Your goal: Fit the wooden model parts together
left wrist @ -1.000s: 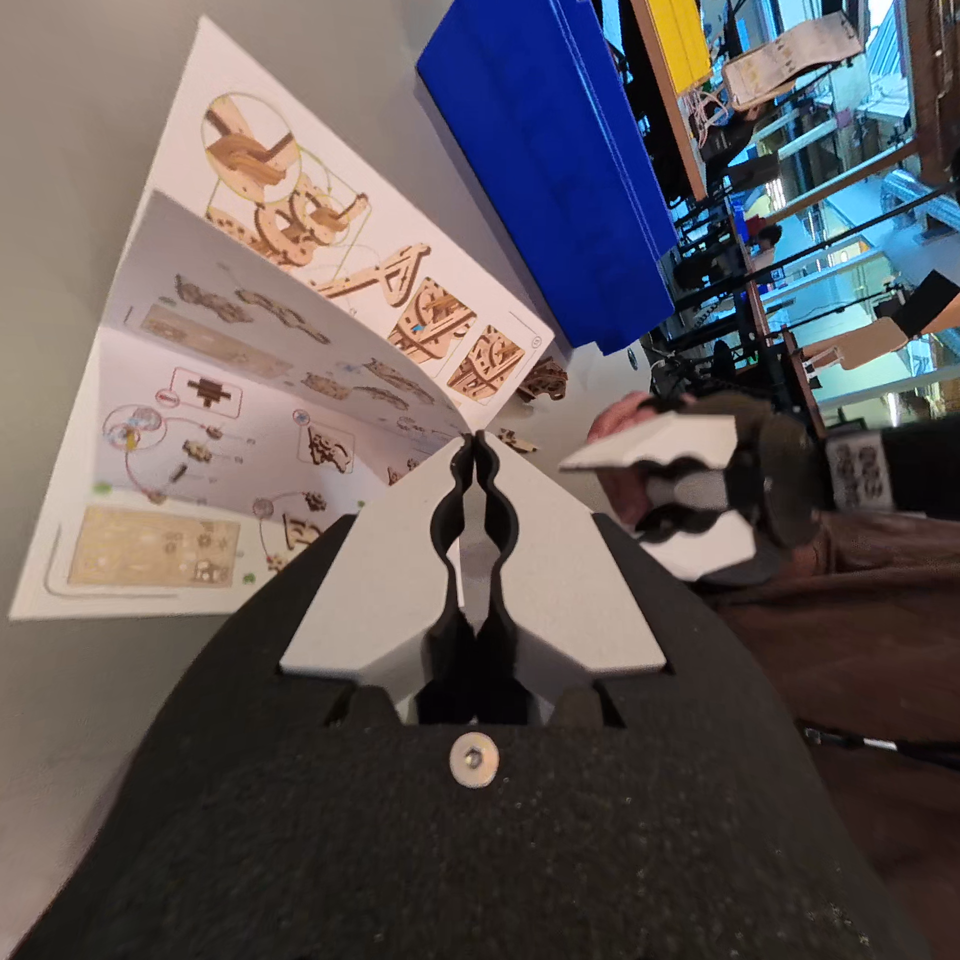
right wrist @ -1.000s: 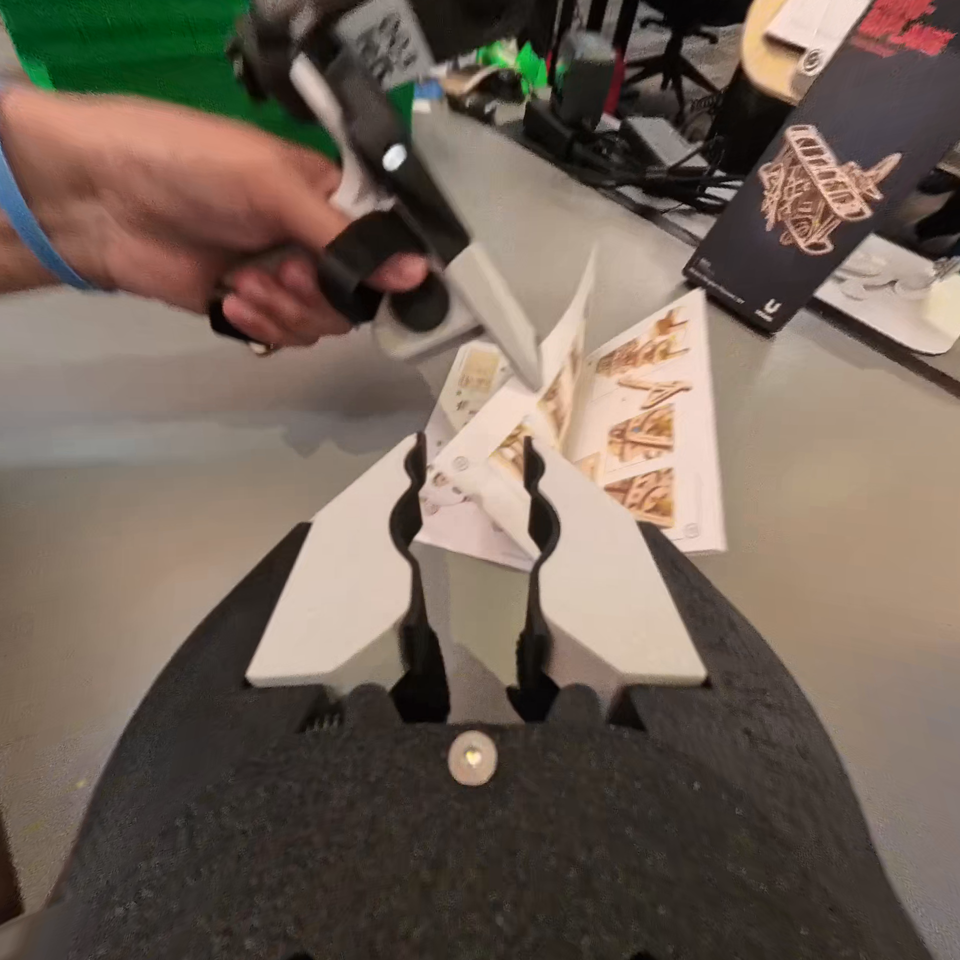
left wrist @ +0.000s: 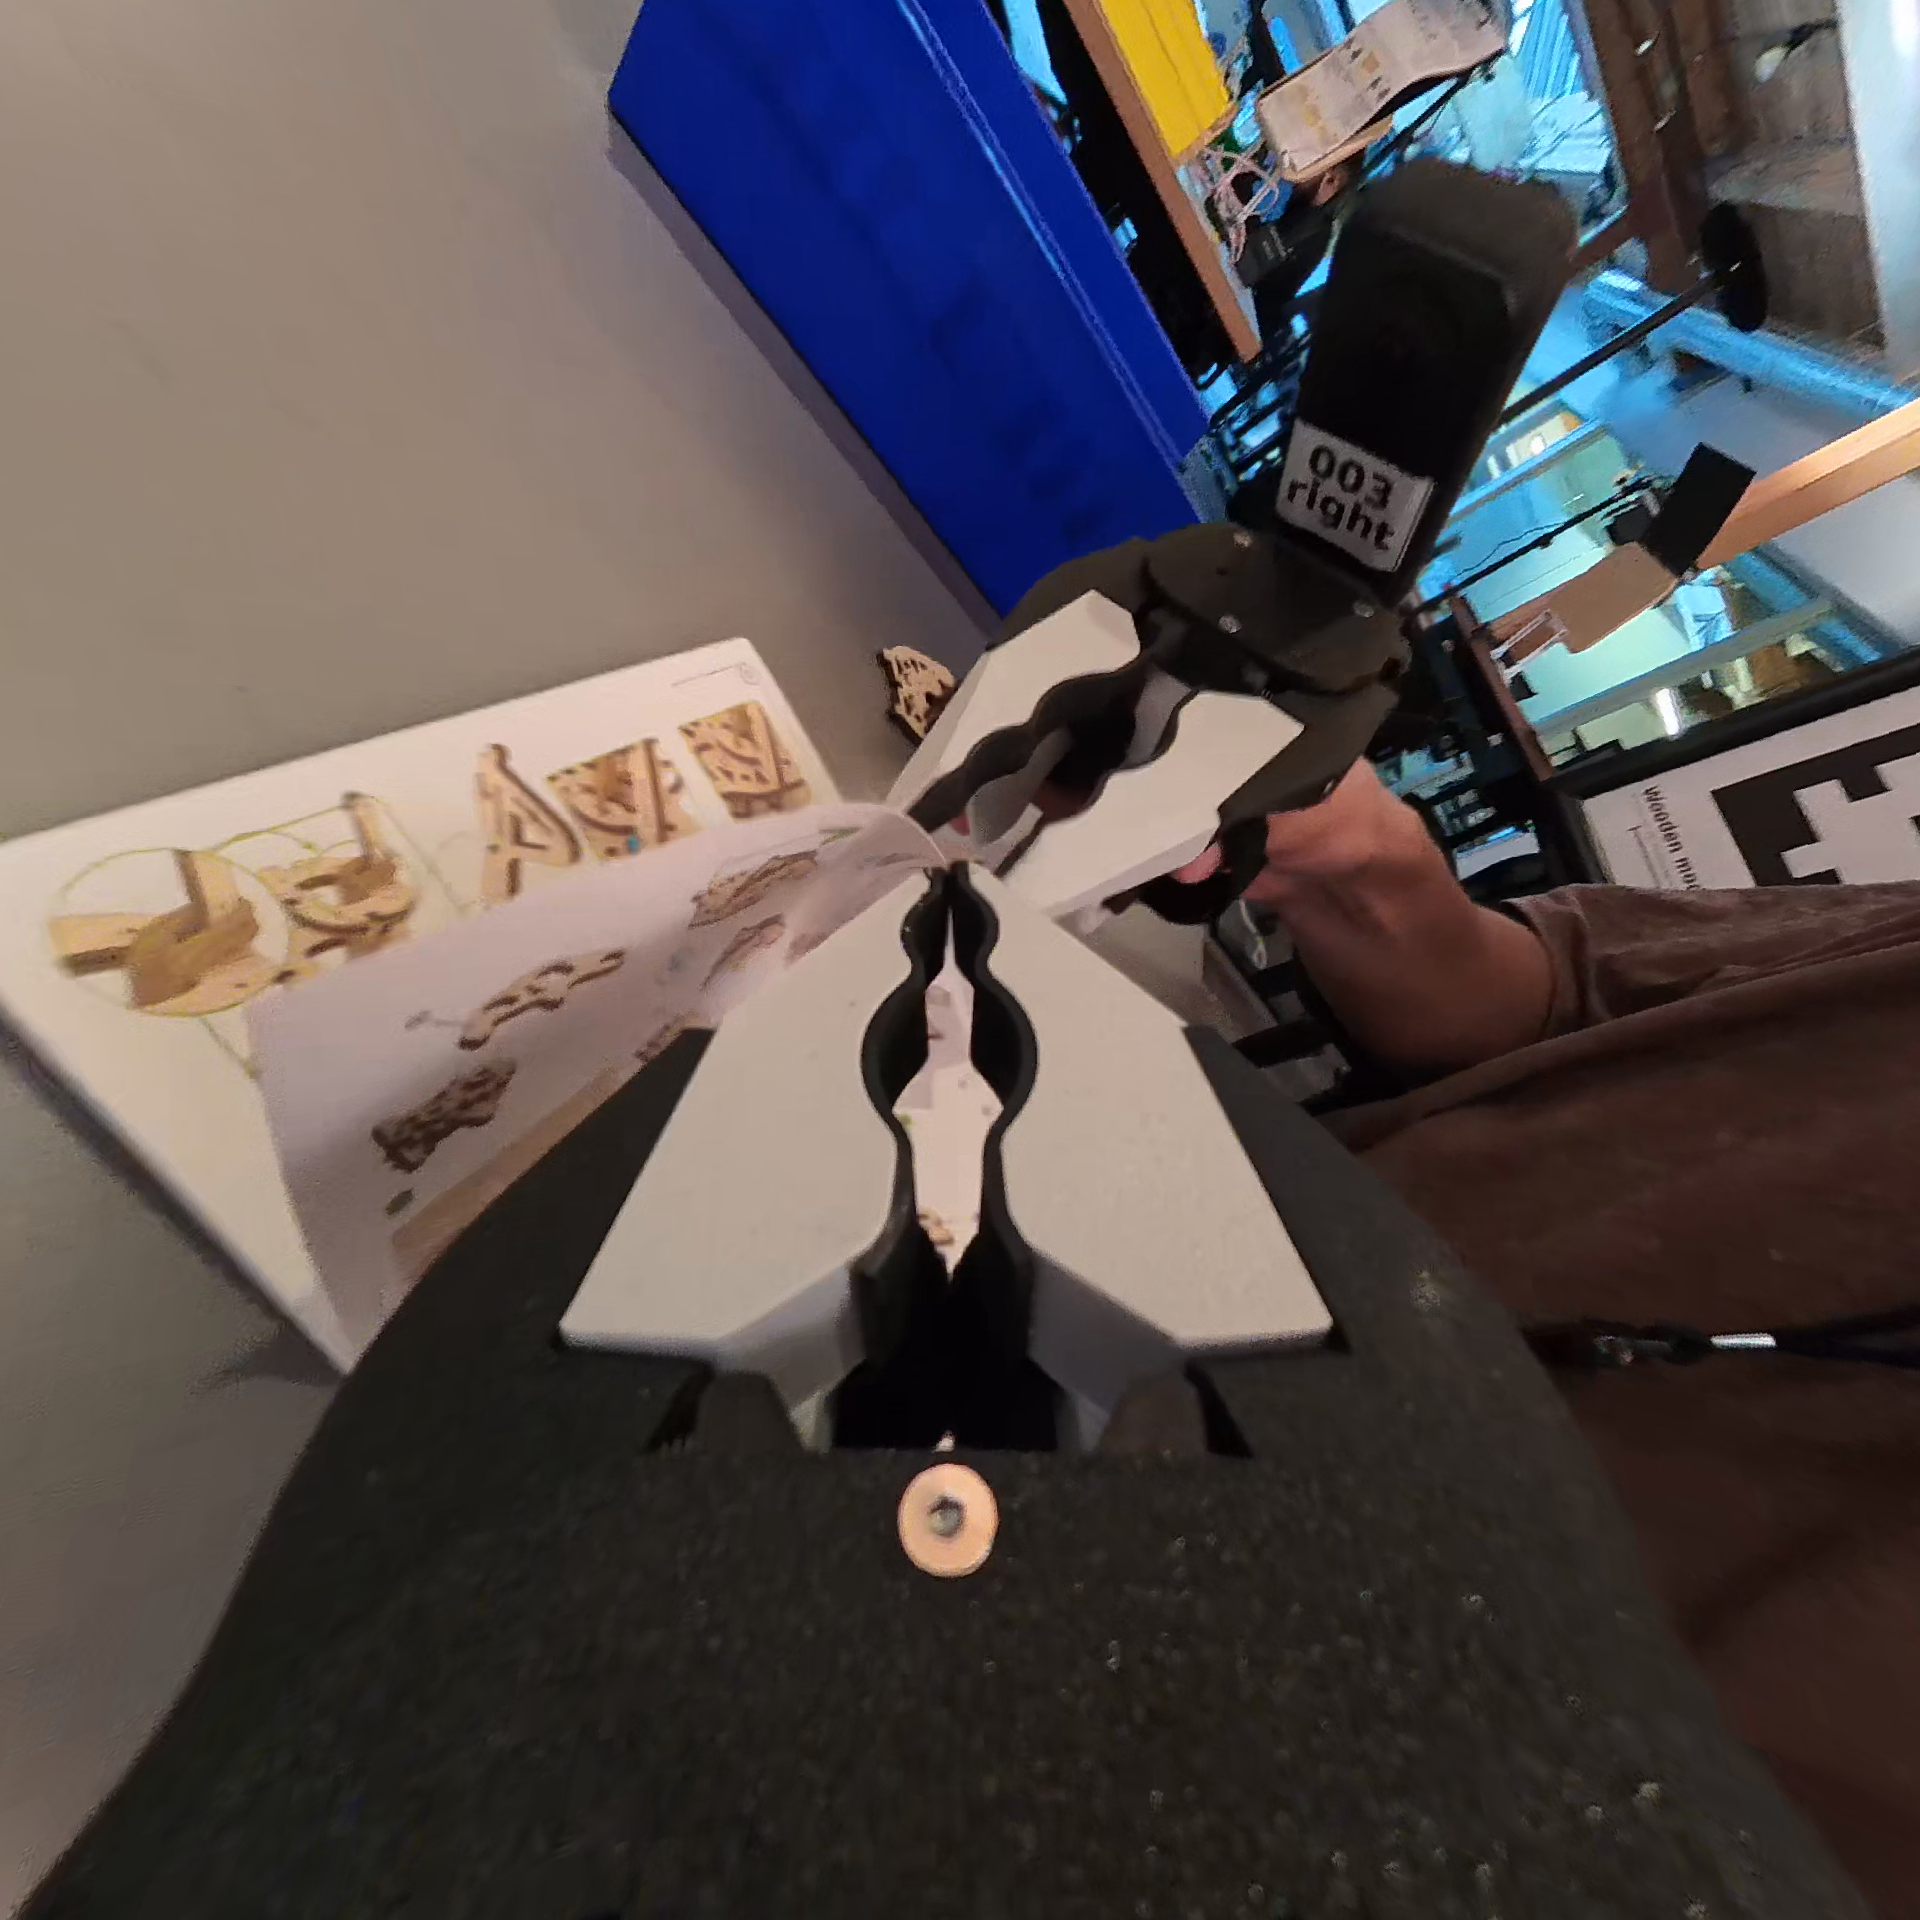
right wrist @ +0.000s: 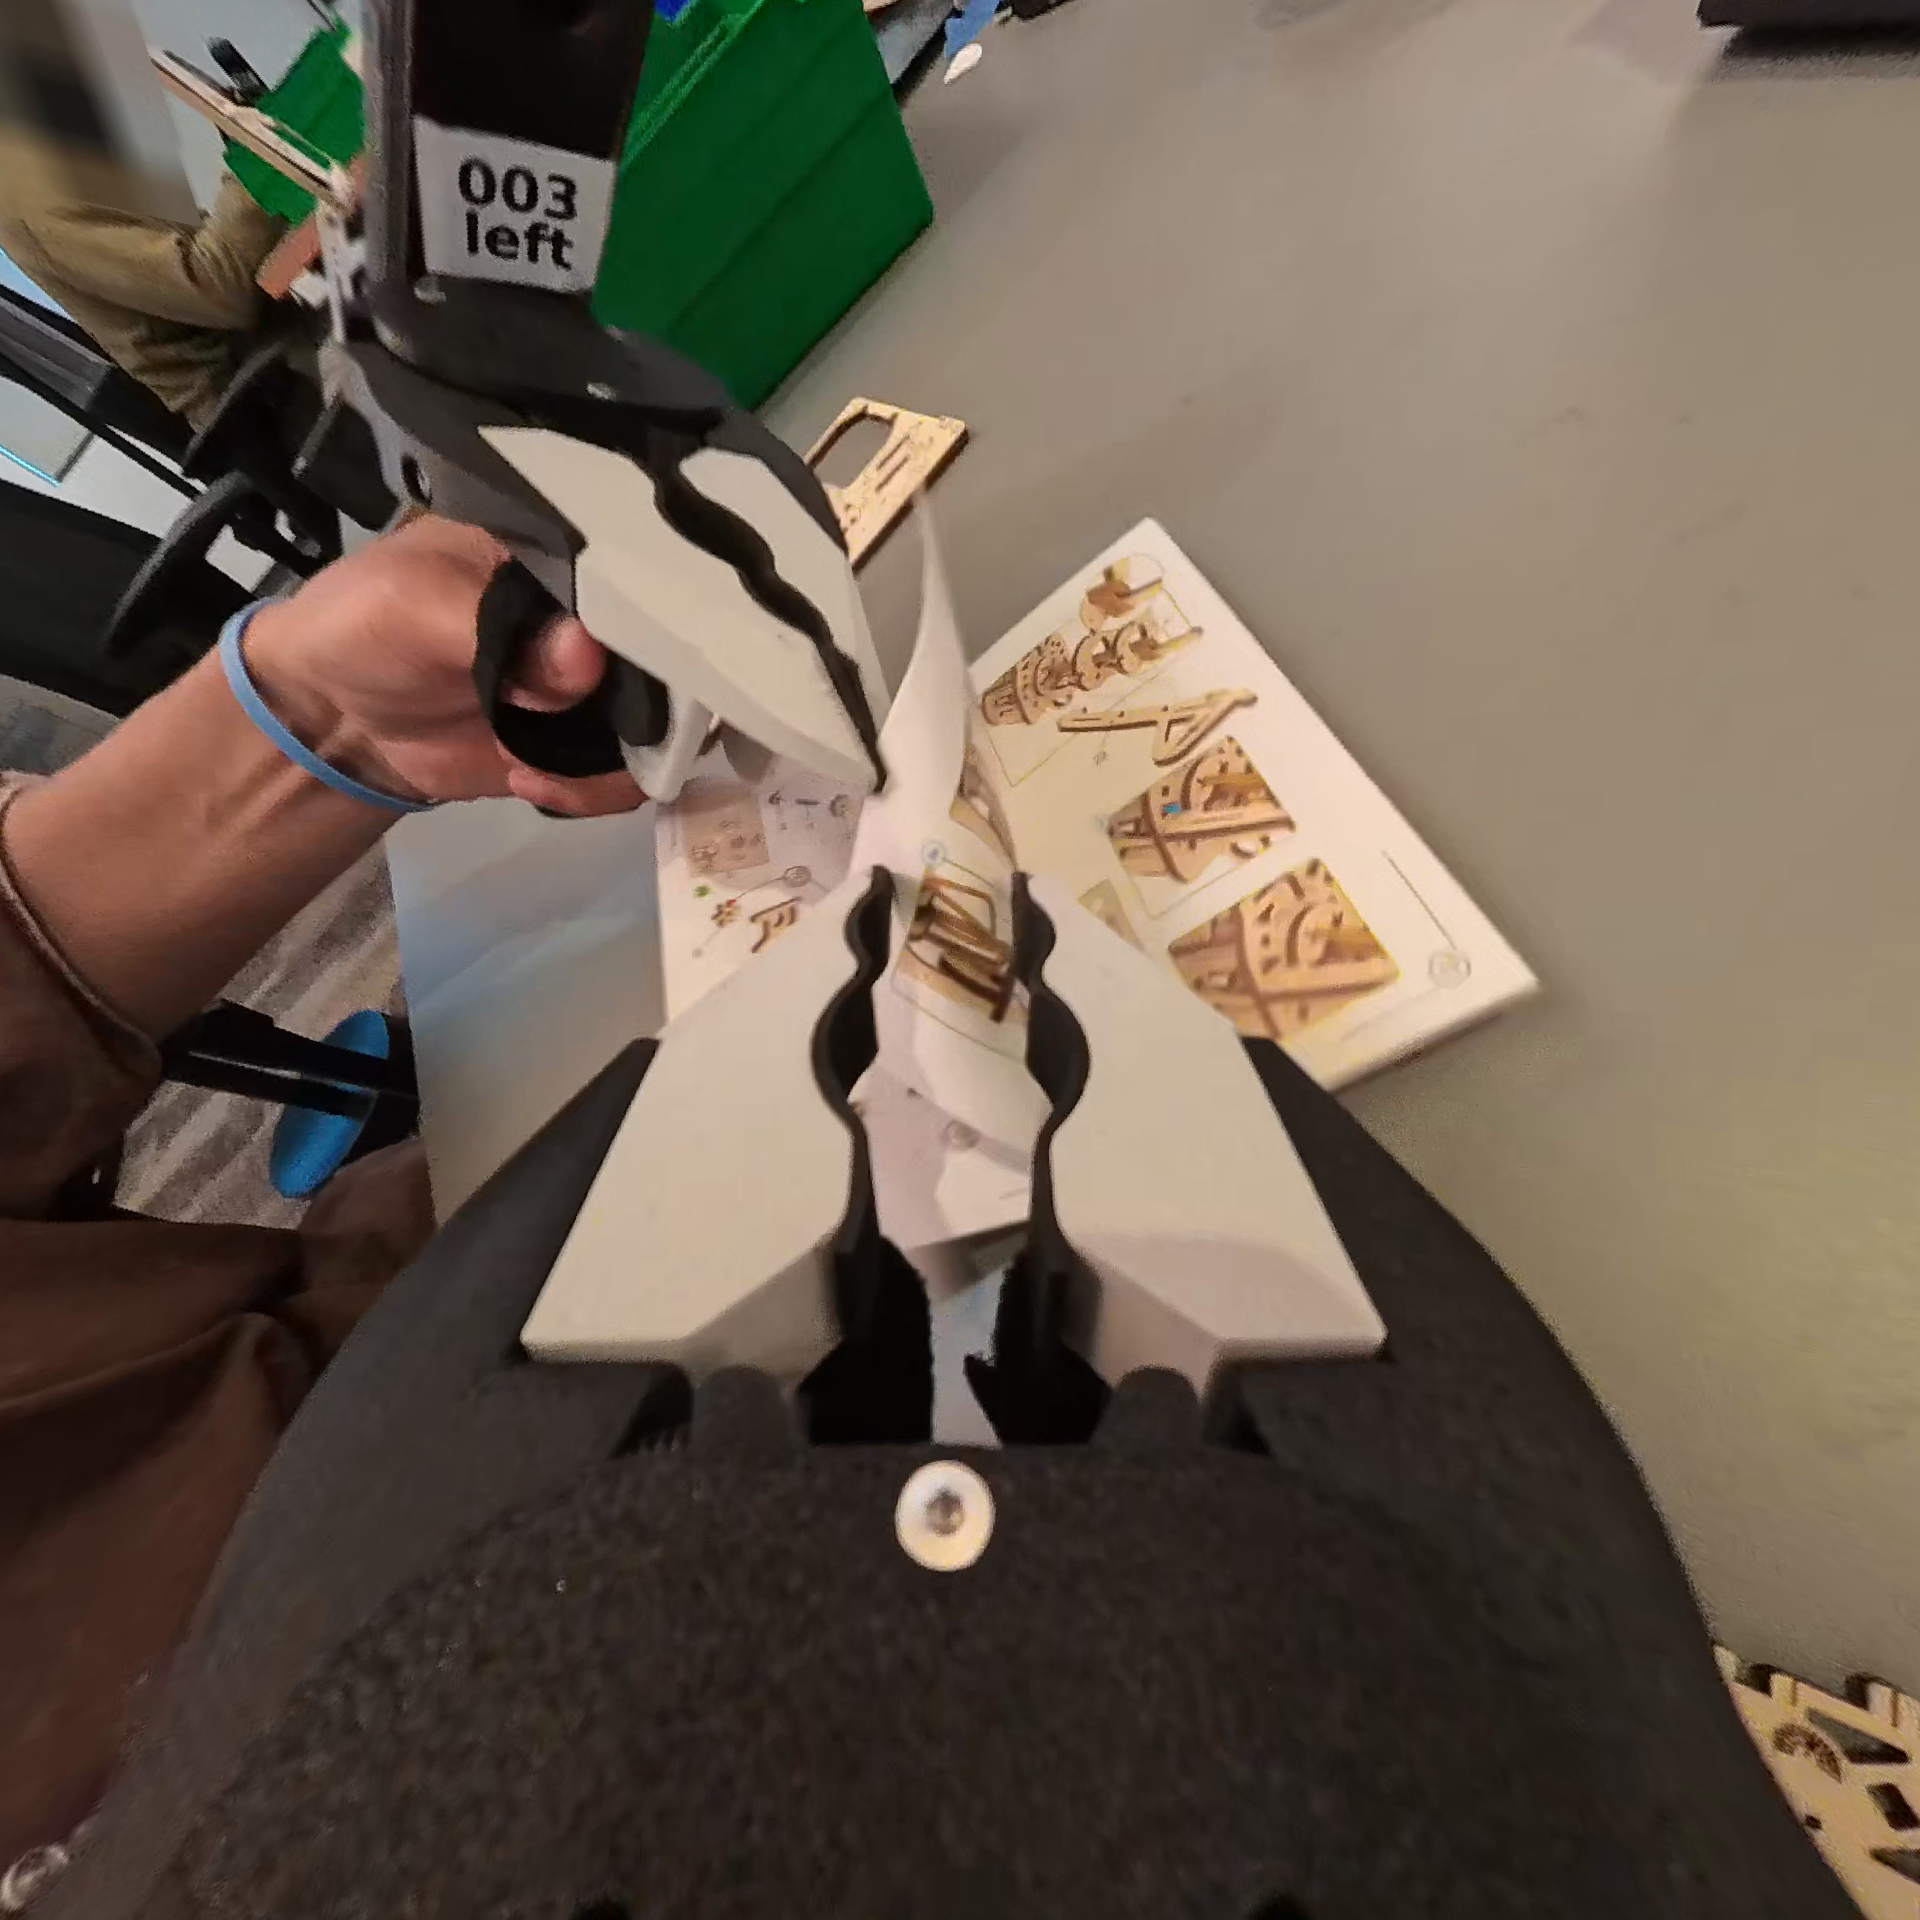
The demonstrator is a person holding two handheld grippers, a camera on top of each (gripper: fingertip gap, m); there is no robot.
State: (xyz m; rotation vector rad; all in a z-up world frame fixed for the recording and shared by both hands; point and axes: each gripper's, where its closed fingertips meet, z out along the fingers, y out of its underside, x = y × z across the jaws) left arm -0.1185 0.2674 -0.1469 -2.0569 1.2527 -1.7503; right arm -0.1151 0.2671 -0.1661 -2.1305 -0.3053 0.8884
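Booklet page (right wrist: 930,665) pinched by left gripper (left wrist: 951,881); right gripper (right wrist: 951,904) held narrowly apart, empty, just beside; page could be torn if yanked.

Grey table (right wrist: 1455,364), blue bin (left wrist: 914,270), green bin (right wrist: 769,177), bright windows beyond.

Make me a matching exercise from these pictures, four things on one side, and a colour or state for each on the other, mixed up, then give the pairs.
Things:
1. left gripper
2. right gripper
3. bin
4. instruction booklet

States:
A. green
B. open, nothing between its fingers
C. lying open on the grey table
D. shut on a lifted page

Pairs: 1-D, 2-B, 3-A, 4-C
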